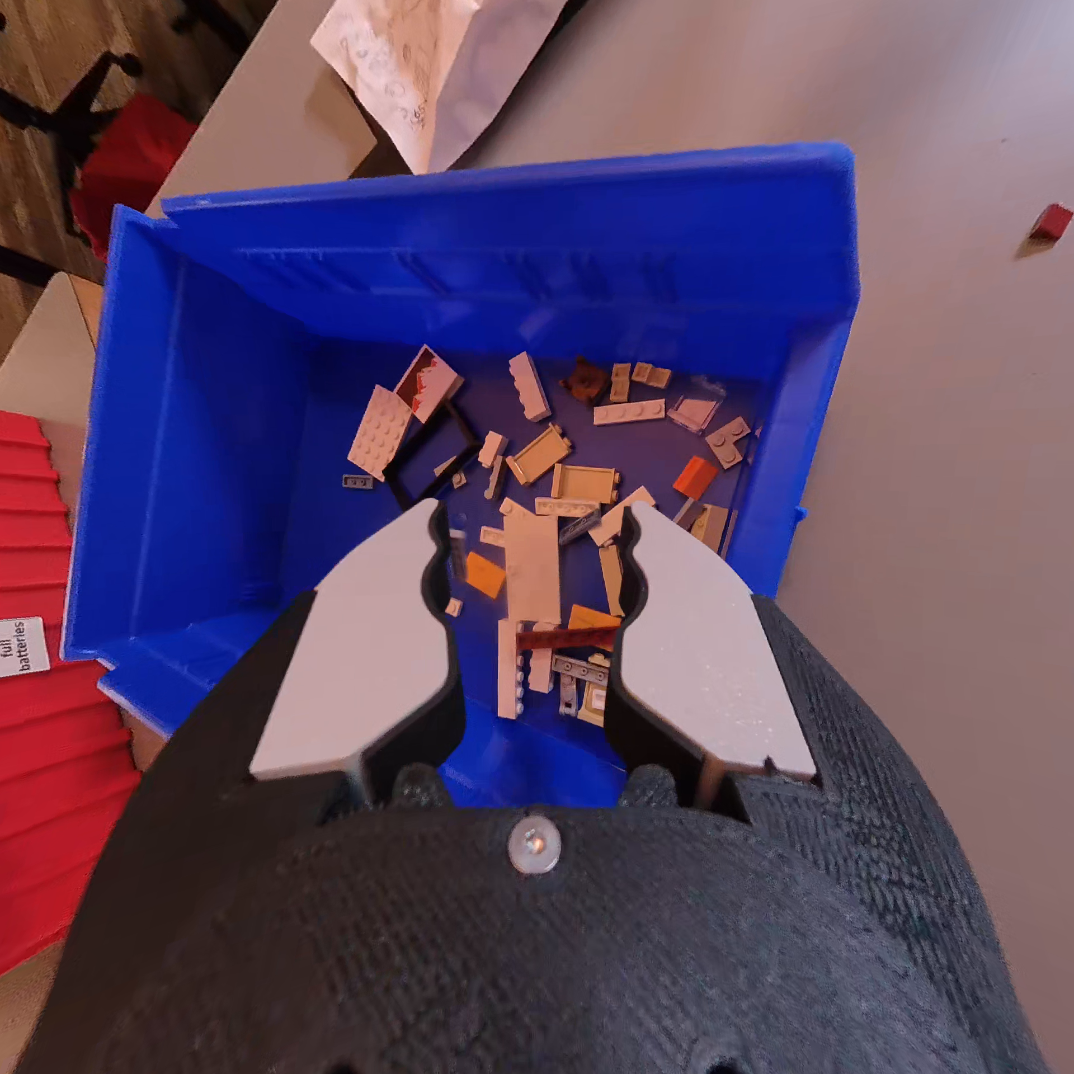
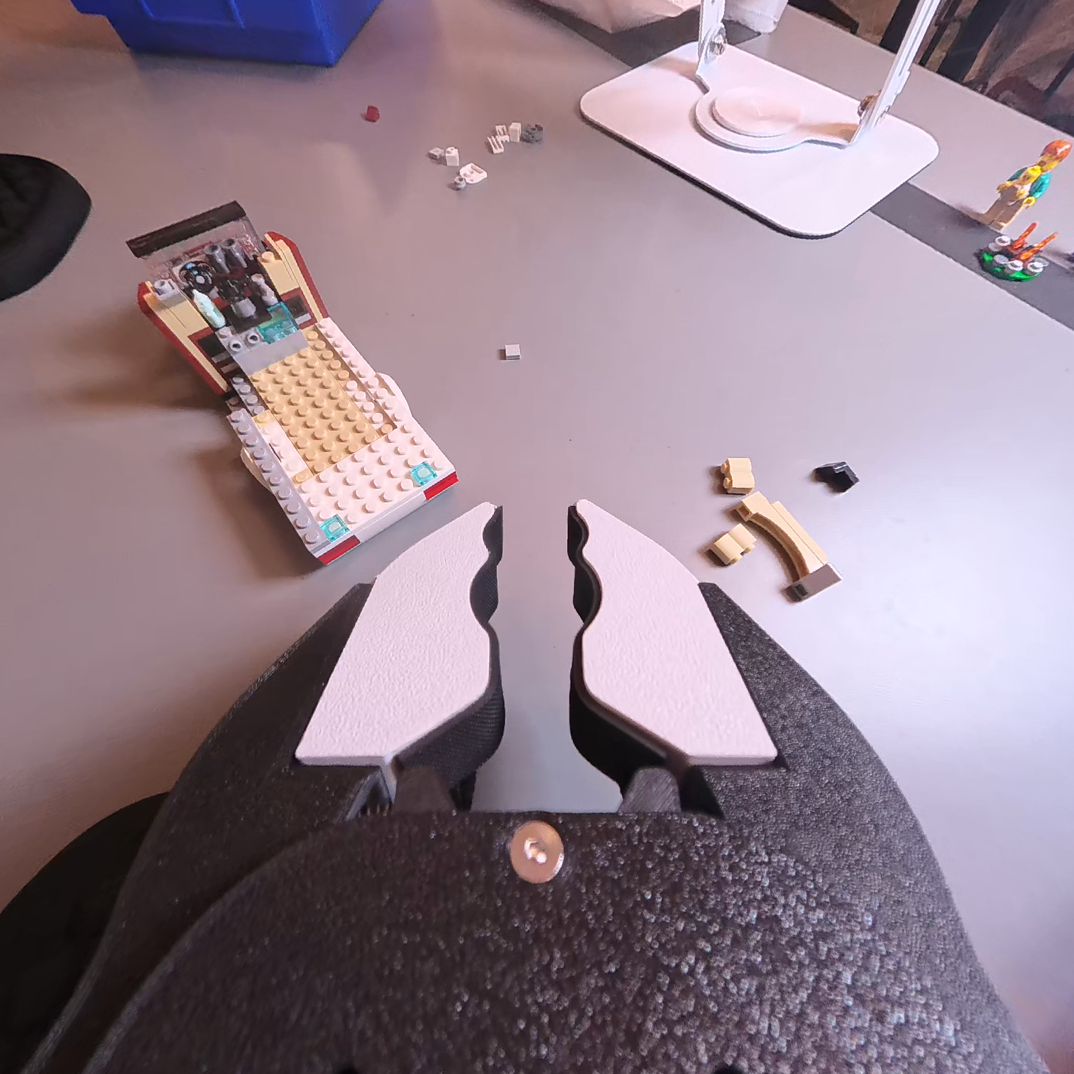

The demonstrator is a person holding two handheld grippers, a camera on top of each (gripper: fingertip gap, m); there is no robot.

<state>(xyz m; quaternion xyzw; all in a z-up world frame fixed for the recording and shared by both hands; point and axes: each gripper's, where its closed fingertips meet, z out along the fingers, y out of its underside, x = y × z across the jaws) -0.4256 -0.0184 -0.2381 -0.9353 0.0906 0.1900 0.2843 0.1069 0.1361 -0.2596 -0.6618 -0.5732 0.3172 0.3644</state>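
My left gripper (image 1: 534, 511) is open above a blue bin (image 1: 221, 441), with nothing between its pads. Several loose toy bricks lie on the bin's floor, among them a long white plate (image 1: 532, 569), orange tiles (image 1: 487, 574) and a black frame (image 1: 433, 462). A small blurred grey piece (image 1: 457, 543) shows right beside the left fingertip (image 1: 407, 534). My right gripper (image 2: 534, 508) is open and empty above the grey table (image 2: 610, 360). A partly built brick vehicle (image 2: 302, 395) in white, tan and red lies to its left. Tan pieces, one a curved arch (image 2: 784, 540), lie to its right.
A white stand base (image 2: 761, 151) sits at the table's back right, with small grey and white bricks (image 2: 482, 151) in front of it. A minifigure (image 2: 1028, 186) stands at the far right. A red box (image 1: 40, 755) is left of the bin, paper (image 1: 418, 64) behind it. Spacing between my two grippers at the tips: around 55 cm.
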